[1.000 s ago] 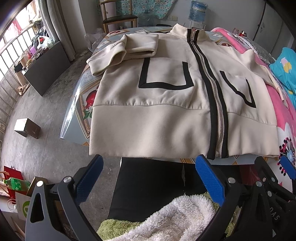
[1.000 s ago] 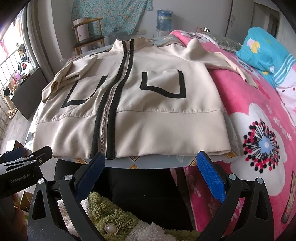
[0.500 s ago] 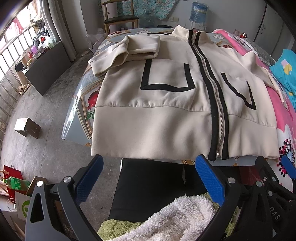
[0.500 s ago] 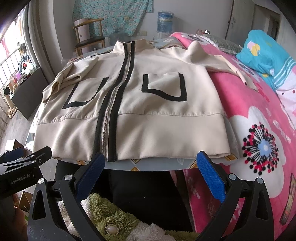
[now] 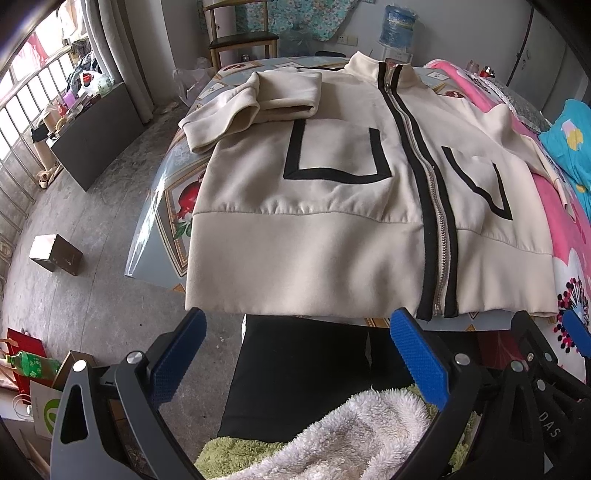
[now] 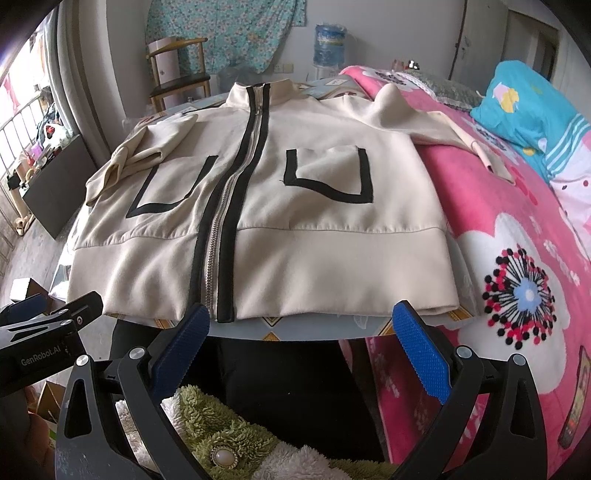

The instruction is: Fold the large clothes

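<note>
I'm hovering my left gripper (image 5: 295,350) and right gripper (image 6: 301,345), both spread wide and empty, below the hem of the cream zip-front jacket with black trim (image 5: 332,206) filling mid-frame on the table (image 5: 162,221); I'm aiming to pinch the hem corners evenly.

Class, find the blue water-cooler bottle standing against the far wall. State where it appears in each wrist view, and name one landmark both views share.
Left wrist view: the blue water-cooler bottle is at the top, right of centre, beyond the jacket collar.
Right wrist view: the bottle is at the top, just right of centre.
Shared landmark: the cream zip-up jacket's black-edged zipper.
</note>
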Available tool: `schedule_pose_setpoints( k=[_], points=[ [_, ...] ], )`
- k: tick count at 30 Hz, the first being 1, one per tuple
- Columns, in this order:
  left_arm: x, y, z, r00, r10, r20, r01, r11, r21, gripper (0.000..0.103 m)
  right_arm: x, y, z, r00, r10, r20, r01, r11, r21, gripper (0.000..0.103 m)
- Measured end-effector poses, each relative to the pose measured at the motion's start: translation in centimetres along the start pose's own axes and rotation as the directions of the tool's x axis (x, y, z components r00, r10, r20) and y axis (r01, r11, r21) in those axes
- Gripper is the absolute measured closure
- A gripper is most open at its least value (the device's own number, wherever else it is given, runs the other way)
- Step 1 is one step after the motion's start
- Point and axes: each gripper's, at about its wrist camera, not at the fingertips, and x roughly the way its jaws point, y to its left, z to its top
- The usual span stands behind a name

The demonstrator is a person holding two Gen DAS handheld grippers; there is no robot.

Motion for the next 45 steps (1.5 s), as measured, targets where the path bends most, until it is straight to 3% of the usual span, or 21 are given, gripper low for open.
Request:
schedule_pose_setpoints(
  k=[32, 45],
  points=[
    [0.2, 0.6, -0.2, 1.000, 0.014, 0.005, -0.014, 1.000, -0.015, 0.005, 0.1, 0.3, 0.0, 1.000, 0.010, 0.001, -0.010, 1.000, 0.004, 0.007],
    [0.7, 1.1, 1.2, 1.000, 0.026, 0.006, -0.026, 0.999, -0.040, 0.005, 0.4, 0.2, 1.0, 1.000, 0.014, 0.026, -0.014, 1.000, 0.003, 0.007]
  ],
)
